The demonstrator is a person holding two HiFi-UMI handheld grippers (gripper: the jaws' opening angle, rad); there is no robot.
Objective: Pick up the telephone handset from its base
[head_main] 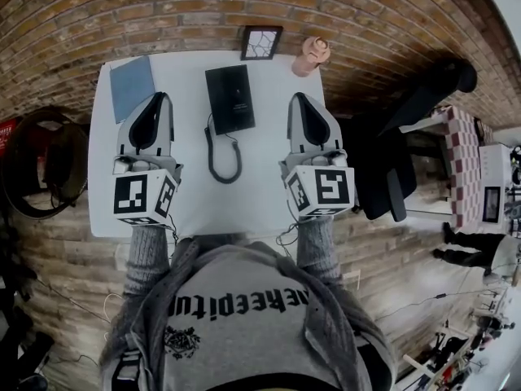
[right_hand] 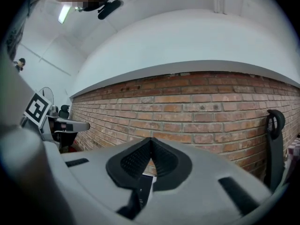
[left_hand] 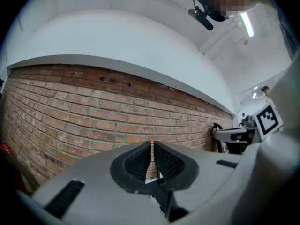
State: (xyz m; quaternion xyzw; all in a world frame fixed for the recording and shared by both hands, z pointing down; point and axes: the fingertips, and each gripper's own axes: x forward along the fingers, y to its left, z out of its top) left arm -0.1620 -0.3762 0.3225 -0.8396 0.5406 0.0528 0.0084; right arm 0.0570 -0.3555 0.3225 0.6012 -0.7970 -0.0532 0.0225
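White table (head_main: 269,194). Black telephone (head_main: 229,98) with a black cord (head_main: 220,157). Blue notebook (head_main: 132,85). Red-brown brickwork (head_main: 163,6). Left gripper (head_main: 160,96) and right gripper (head_main: 298,96) are grey, with black-and-white square markers.

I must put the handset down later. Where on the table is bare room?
Free: the near part of the table, before the cord, between left gripper and right gripper. Crowded: the far edge, with notebook, telephone, frame.
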